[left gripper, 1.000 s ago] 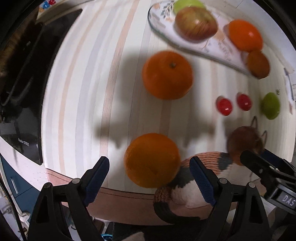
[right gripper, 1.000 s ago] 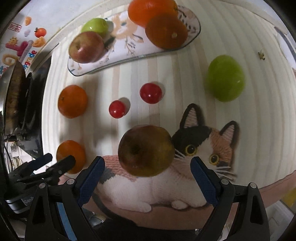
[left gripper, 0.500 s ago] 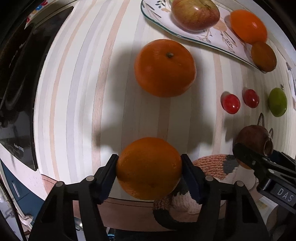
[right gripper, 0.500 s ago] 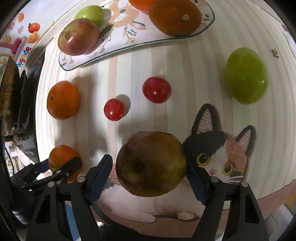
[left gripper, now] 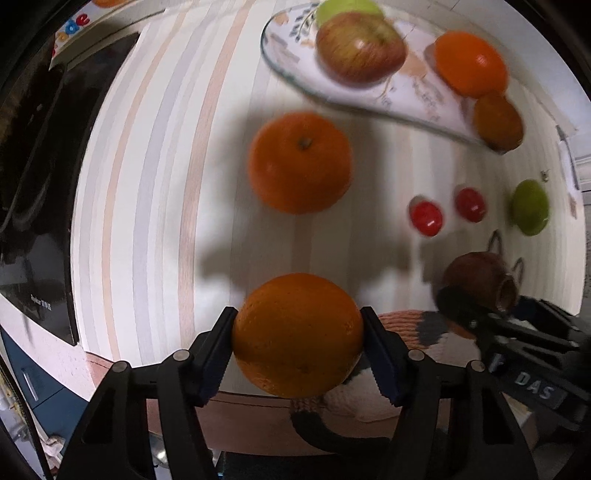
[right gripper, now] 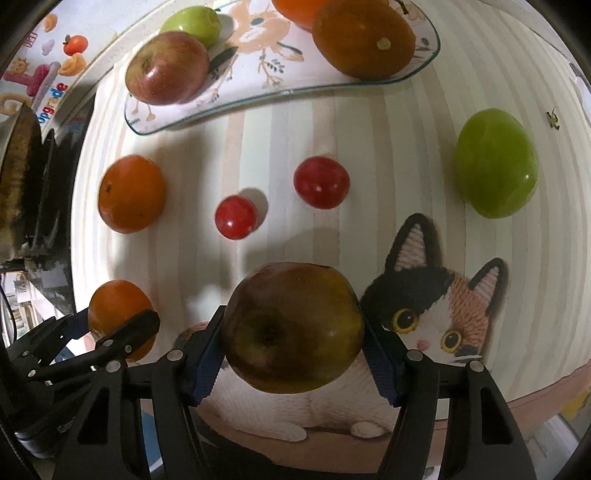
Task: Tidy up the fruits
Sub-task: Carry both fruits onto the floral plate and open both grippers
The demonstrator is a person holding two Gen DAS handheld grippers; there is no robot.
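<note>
My left gripper (left gripper: 299,347) is shut on an orange (left gripper: 297,334) near the table's front edge, lifted slightly. My right gripper (right gripper: 293,343) is shut on a dark brownish apple (right gripper: 293,326) over the cat mat (right gripper: 436,325). A second orange (left gripper: 300,162) lies on the table beyond the left gripper. Two small red fruits (right gripper: 235,217) (right gripper: 321,181) and a green fruit (right gripper: 495,168) lie loose. The floral plate (right gripper: 258,74) at the back holds a red apple (right gripper: 167,67), a green fruit (right gripper: 192,24), an orange and a brown fruit (right gripper: 364,38).
A dark stove or appliance (left gripper: 33,155) borders the striped table on the left. The table's front edge (left gripper: 240,410) lies just under both grippers. A colourful sticker sheet (right gripper: 33,74) is at the back left.
Both grippers closed from open onto their fruits: left on the near orange, right on the dark apple. Both fruits now sit raised between the pads, and the left view has pulled back.
</note>
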